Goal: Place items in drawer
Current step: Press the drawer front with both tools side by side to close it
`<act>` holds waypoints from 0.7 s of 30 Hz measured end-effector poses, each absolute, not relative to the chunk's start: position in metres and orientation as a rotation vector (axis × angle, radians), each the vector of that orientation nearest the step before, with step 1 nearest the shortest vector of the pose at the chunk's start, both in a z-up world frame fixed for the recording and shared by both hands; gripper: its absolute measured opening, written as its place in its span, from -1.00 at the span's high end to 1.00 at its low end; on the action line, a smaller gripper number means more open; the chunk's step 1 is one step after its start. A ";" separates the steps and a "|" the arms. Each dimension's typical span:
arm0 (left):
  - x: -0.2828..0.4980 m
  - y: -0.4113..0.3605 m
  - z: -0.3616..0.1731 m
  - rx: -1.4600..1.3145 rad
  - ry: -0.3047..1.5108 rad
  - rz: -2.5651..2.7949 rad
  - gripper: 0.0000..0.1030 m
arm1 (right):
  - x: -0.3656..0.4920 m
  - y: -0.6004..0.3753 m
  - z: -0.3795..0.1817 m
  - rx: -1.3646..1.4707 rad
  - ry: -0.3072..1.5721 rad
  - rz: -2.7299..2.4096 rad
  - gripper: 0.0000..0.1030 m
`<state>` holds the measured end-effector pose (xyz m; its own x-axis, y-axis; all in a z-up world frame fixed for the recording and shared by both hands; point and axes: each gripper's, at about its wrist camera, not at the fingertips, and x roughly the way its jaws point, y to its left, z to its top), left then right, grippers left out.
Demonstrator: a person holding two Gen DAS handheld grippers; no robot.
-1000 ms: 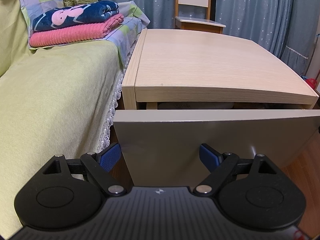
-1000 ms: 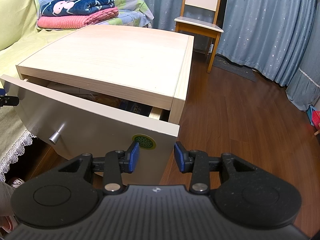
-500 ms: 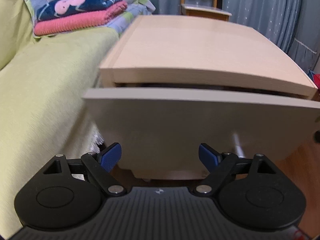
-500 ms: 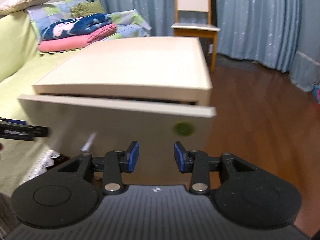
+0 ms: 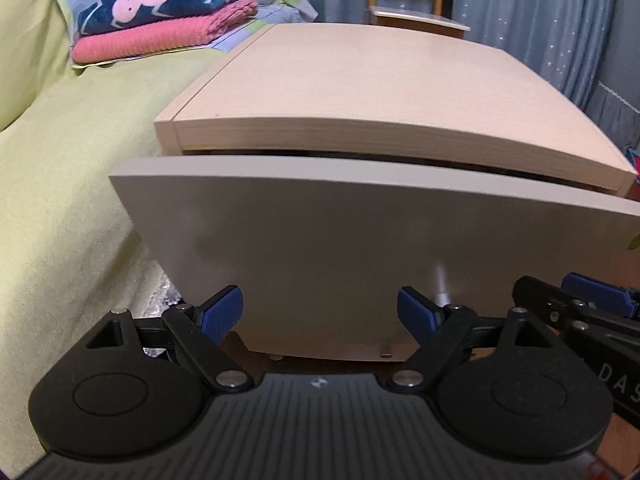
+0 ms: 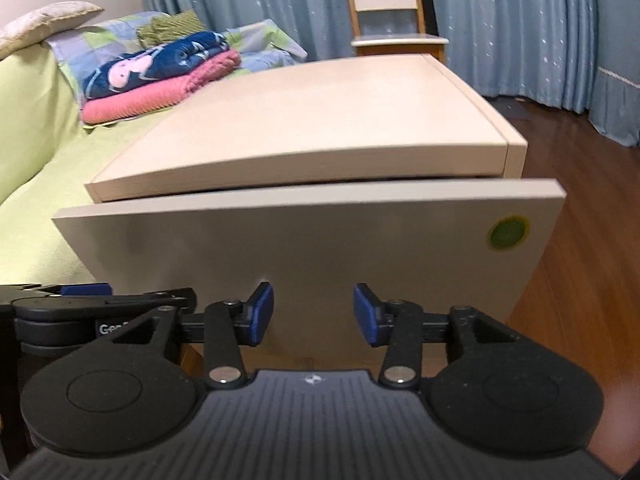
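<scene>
A pale wooden cabinet (image 5: 360, 80) (image 6: 320, 120) stands beside a bed. Its grey drawer front (image 5: 340, 248) (image 6: 304, 248) sits almost flush under the top, with only a thin dark gap showing. A small metal knob (image 5: 440, 292) pokes out low on the front. The drawer's contents are hidden. My left gripper (image 5: 320, 312) is open, its blue pads right at the lower part of the front. My right gripper (image 6: 314, 312) is open more narrowly, close against the front's lower middle. Neither holds anything. Each gripper shows at the edge of the other's view.
A bed with a yellow-green cover (image 5: 60, 200) lies left of the cabinet, with folded pink and navy blankets (image 5: 160, 20) on it. A wooden chair (image 6: 396, 20) and blue curtains (image 6: 520, 20) stand behind. Dark wood floor (image 6: 592, 200) spreads to the right.
The drawer has gone from pulled well out to nearly shut. Both grippers have moved in low against its front, still open.
</scene>
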<state>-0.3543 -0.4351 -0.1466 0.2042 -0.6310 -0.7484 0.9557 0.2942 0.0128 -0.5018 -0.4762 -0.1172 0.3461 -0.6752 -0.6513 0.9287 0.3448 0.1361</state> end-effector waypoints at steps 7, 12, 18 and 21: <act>-0.348 -0.442 -0.150 0.549 0.704 -1.175 -0.66 | -0.492 -0.481 -0.125 0.547 0.556 -1.134 0.28; -0.348 -0.443 -0.151 0.546 0.689 -1.178 -0.66 | -0.491 -0.484 -0.126 0.539 0.556 -1.152 0.29; -0.349 -0.449 -0.152 0.553 0.700 -1.175 -0.69 | -0.490 -0.486 -0.126 0.535 0.553 -1.158 0.30; -0.349 -0.450 -0.152 0.554 0.699 -1.175 -0.69 | -0.490 -0.487 -0.125 0.537 0.552 -1.158 0.30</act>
<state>-0.3487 -0.4496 -0.1522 0.2235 -0.6322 -0.7419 0.9537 0.2990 0.0325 -0.4898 -0.4874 -0.1252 0.3016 -0.6930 -0.6548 0.9449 0.3087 0.1086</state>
